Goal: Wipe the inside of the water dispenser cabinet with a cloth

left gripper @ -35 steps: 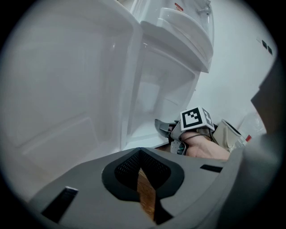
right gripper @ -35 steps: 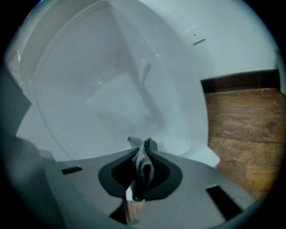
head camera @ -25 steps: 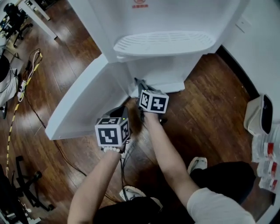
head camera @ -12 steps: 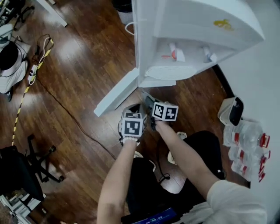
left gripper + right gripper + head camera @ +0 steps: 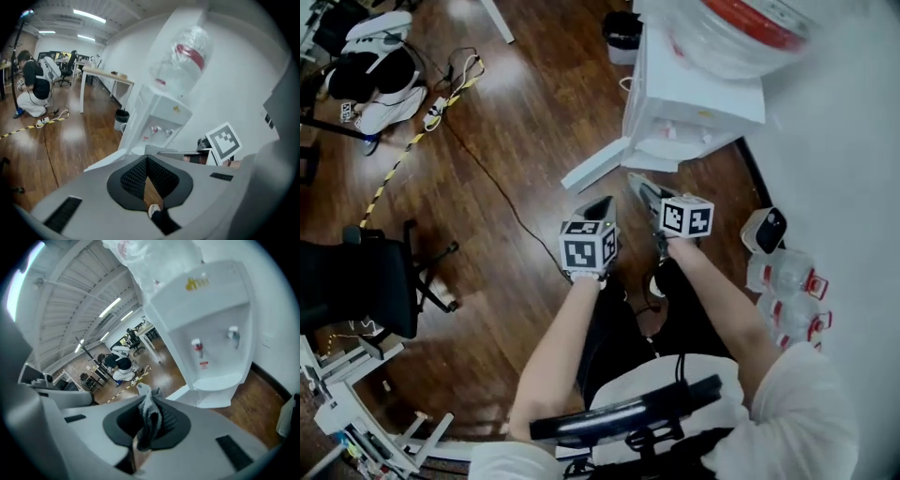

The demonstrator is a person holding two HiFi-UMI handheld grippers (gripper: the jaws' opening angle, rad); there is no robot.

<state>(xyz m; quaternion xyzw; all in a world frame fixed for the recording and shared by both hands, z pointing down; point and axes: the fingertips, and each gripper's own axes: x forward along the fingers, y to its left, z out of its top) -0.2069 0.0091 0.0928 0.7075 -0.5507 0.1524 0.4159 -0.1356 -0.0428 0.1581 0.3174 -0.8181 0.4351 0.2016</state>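
Head view, grippers: the left gripper (image 5: 602, 204) with its square-marker cube is held over the dark wooden floor (image 5: 516, 122), beside the right gripper (image 5: 637, 181).
Head view, dispenser: the tall white water dispenser (image 5: 698, 98) stands just ahead of both grippers, with its white lower cabinet door (image 5: 595, 165) swung open.
Left gripper view, jaws: pressed together at the tips, with nothing between them.
Right gripper view, jaws: pinching the crumpled grey cloth (image 5: 149, 418), which sticks up past the tips and is apart from the dispenser.
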